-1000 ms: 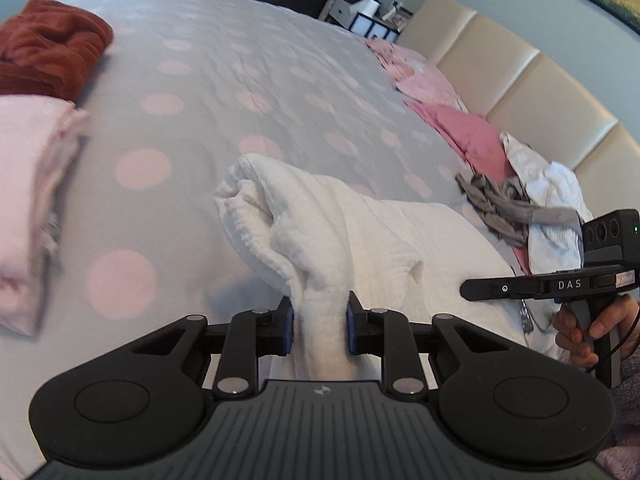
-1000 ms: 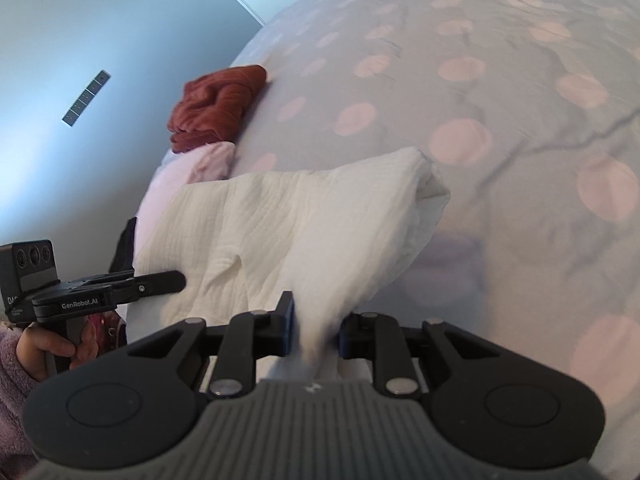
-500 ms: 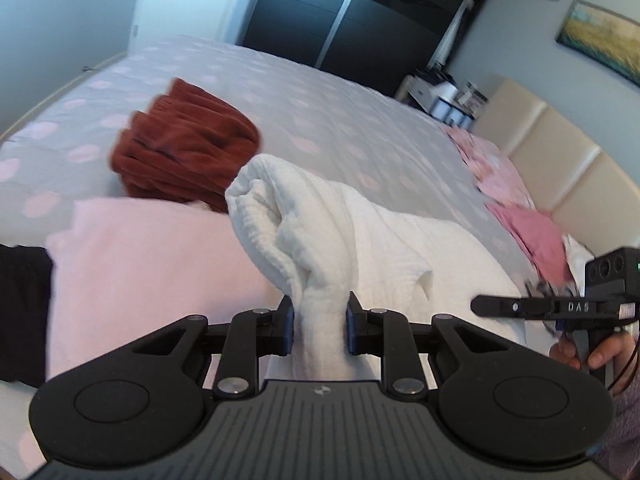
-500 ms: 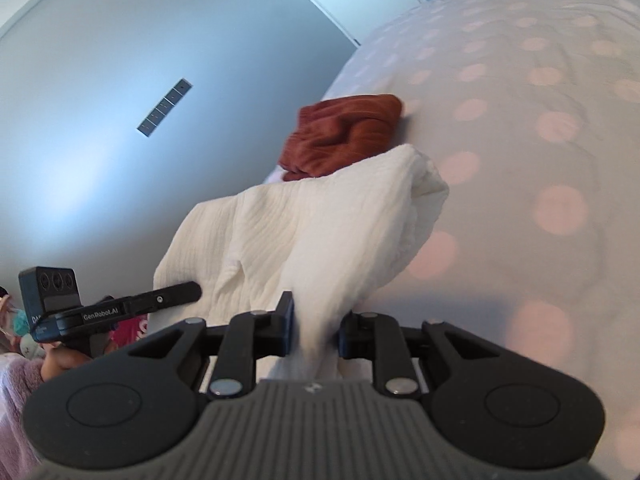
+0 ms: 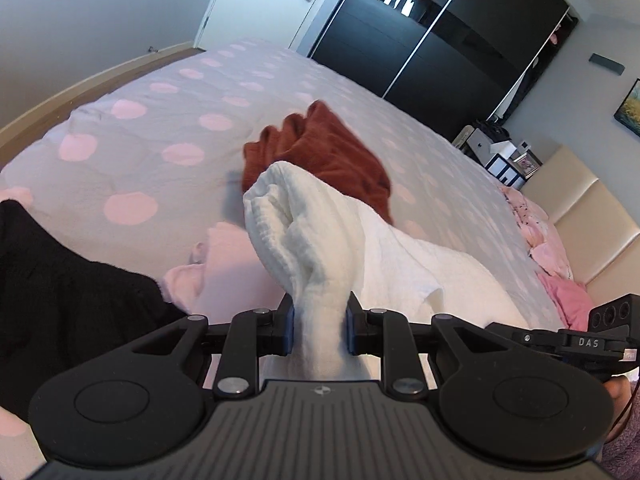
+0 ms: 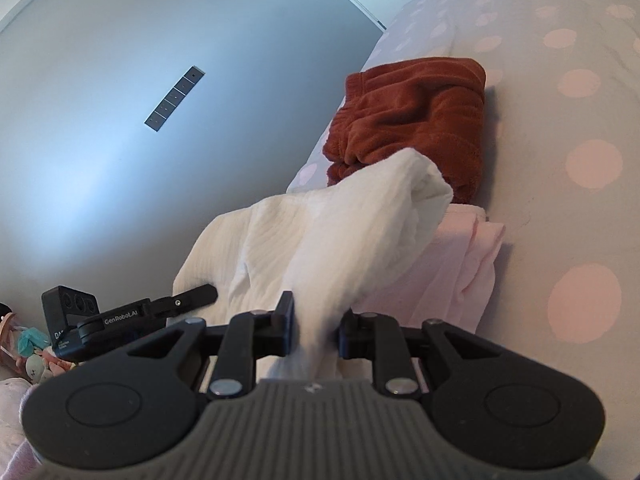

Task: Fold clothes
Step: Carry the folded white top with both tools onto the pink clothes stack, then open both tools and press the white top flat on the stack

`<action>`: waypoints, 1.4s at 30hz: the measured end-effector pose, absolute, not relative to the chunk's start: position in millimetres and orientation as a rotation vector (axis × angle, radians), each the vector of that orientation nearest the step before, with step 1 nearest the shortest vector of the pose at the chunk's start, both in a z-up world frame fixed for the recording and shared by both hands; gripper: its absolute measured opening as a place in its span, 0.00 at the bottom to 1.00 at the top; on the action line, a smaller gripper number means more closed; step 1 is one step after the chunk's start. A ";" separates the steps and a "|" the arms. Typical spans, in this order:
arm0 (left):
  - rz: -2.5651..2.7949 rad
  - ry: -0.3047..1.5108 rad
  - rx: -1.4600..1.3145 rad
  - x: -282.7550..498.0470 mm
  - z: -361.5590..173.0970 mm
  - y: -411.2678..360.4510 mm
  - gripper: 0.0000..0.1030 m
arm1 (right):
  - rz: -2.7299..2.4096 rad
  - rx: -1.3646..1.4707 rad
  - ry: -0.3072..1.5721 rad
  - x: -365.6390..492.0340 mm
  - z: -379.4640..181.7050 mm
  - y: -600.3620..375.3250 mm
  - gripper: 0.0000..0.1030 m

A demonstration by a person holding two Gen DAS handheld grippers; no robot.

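White ribbed cloth found clamped in both grippers. Left gripper (image 5: 319,330) clenched on one bunched end of the white garment (image 5: 320,240), fabric filling the gap between both pads. Right gripper (image 6: 315,330) likewise clenched on another bunched end of the same garment (image 6: 320,232). Garment noted folded, slung between the two grippers and raised off the bed, its rounded folded edge pointing away from both cameras.

Right gripper also seen in the left wrist view (image 5: 568,340), low at the right edge, marked "DAS". Left gripper seen in the right wrist view (image 6: 132,312), low at the left edge, marked "GenRobot.AI".

Directly under the white garment: folded pale pink garment (image 6: 464,256), lying on the bed; contact between the two not determinable. Just beyond it: folded rust-red garment (image 6: 412,120), lying on the bed, partly hidden behind the white fold in both views. Black garment (image 5: 68,292) recorded to the left of the pink one, at the near edge of the bed.

Bedcover (image 5: 168,128) grey with pink spots. Loose pink clothes (image 5: 560,276) heaped at the far right by a cream padded headboard (image 5: 592,216). Black sliding wardrobe (image 5: 440,40) observed past the foot of the bed.
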State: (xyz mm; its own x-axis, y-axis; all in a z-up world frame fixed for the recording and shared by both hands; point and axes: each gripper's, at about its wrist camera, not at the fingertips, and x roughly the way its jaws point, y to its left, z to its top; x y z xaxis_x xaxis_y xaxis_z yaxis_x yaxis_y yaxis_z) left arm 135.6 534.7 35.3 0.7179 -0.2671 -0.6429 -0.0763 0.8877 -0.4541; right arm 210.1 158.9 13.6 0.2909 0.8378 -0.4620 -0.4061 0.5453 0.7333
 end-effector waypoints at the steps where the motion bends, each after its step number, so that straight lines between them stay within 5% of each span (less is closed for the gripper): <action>1: -0.109 0.773 -0.486 137.5 25.7 539.5 0.20 | 0.882 0.536 0.950 212.2 6.9 164.1 0.22; 16: -0.074 0.822 -0.593 145.3 -74.2 577.6 0.22 | 0.790 0.547 1.074 233.6 -91.3 183.4 0.22; 19: -0.054 0.808 -0.562 140.0 -64.7 574.8 0.31 | 0.803 0.532 1.070 235.1 -88.0 183.3 0.27; 22: 0.006 0.796 -0.500 132.1 -46.4 571.1 0.50 | 0.817 0.509 1.029 235.2 -68.7 174.8 0.44; 24: 0.042 0.772 -0.447 125.6 -31.1 567.5 0.50 | 0.799 0.420 0.938 230.6 -49.9 171.9 0.43; 28: 0.088 0.653 -0.314 118.3 6.2 551.4 0.46 | 0.756 0.246 0.755 221.5 -12.2 166.2 0.40; 31: 0.063 0.616 -0.273 134.2 18.1 534.1 0.36 | 0.742 0.146 0.651 220.9 8.5 176.4 0.28; 36: 0.066 0.666 -0.280 164.9 -4.2 530.6 0.23 | 0.732 0.063 0.658 241.2 -5.1 224.4 0.22; 42: 0.078 0.739 -0.362 183.0 -44.3 545.7 0.19 | 0.704 0.002 0.741 265.7 -49.4 243.4 0.19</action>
